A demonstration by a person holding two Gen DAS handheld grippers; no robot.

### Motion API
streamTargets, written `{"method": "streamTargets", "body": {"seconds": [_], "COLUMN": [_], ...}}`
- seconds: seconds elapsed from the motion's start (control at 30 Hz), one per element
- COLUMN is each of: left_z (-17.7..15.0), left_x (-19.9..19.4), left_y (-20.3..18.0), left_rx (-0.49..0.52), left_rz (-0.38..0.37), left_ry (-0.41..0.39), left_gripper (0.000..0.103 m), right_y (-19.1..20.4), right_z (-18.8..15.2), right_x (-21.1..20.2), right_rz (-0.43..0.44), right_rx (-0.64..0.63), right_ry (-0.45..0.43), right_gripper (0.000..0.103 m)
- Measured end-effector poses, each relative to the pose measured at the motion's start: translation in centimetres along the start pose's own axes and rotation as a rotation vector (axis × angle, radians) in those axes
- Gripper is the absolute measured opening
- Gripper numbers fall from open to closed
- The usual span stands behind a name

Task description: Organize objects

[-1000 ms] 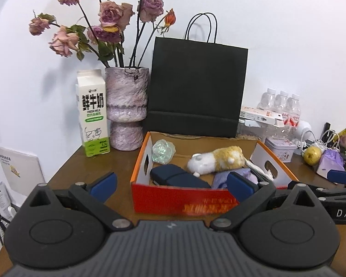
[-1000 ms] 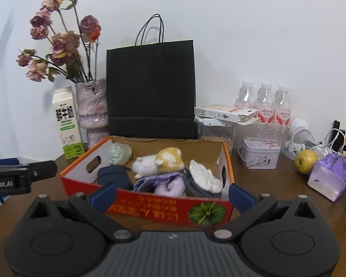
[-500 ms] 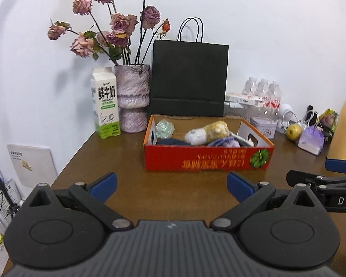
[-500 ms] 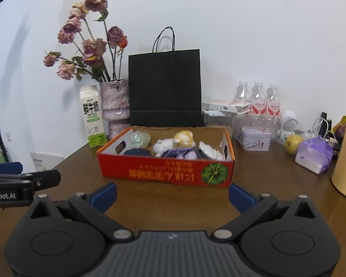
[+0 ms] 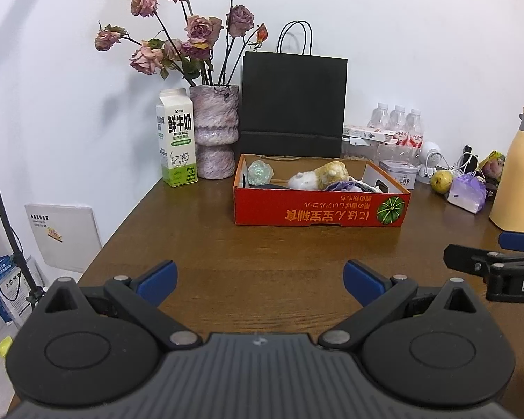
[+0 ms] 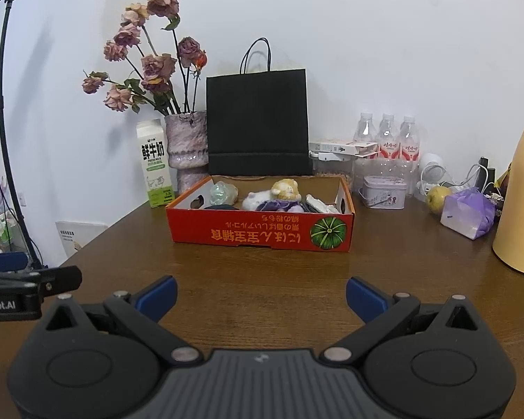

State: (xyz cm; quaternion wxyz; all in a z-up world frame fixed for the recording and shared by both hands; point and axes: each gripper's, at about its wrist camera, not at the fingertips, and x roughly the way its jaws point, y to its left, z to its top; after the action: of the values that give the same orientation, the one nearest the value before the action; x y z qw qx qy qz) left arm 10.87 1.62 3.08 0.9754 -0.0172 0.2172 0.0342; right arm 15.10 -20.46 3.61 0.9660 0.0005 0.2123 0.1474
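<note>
Bare brown tabletop (image 5: 262, 244) fills the centre of both frames, open between the spread blue fingertips (image 6: 157, 295) and the red cardboard box (image 6: 260, 234). Behind the box, a black paper bag (image 6: 256, 122), a vase of dried roses (image 6: 187, 146) and a milk carton (image 6: 152, 164) wall off the back edge. At right, a yellow flask (image 6: 518, 188), a purple bag (image 6: 468, 213) and water bottles (image 6: 387, 139) crowd the table.
</note>
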Motion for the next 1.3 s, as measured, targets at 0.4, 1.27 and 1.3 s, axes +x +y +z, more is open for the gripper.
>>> {"method": "streamTargets", "body": {"seconds": [0.4,1.27,1.3], "left_z": [-0.5,-0.9,-0.9], "left_x": [-1.2,-1.5,-1.5], "left_y": [-0.2,0.2,0.2], "left_rx": [0.004,-0.003,-0.002], "left_rz": [-0.002,0.004,0.004], "left_ry": [-0.009,-0.003,-0.002], "left_gripper": [0.103,0.103,0.103], "right_y": [0.2,0.0,0.0], "right_z": [-0.2,-0.3,-0.2], "right_x": [-1.6,-2.4,-2.5], "right_rz": [0.001,0.0,0.0], "right_rx": [-0.004,-0.001,-0.001], "right_ry": [-0.018,-0.025,-0.025], "right_gripper": [0.103,0.103,0.103]}}
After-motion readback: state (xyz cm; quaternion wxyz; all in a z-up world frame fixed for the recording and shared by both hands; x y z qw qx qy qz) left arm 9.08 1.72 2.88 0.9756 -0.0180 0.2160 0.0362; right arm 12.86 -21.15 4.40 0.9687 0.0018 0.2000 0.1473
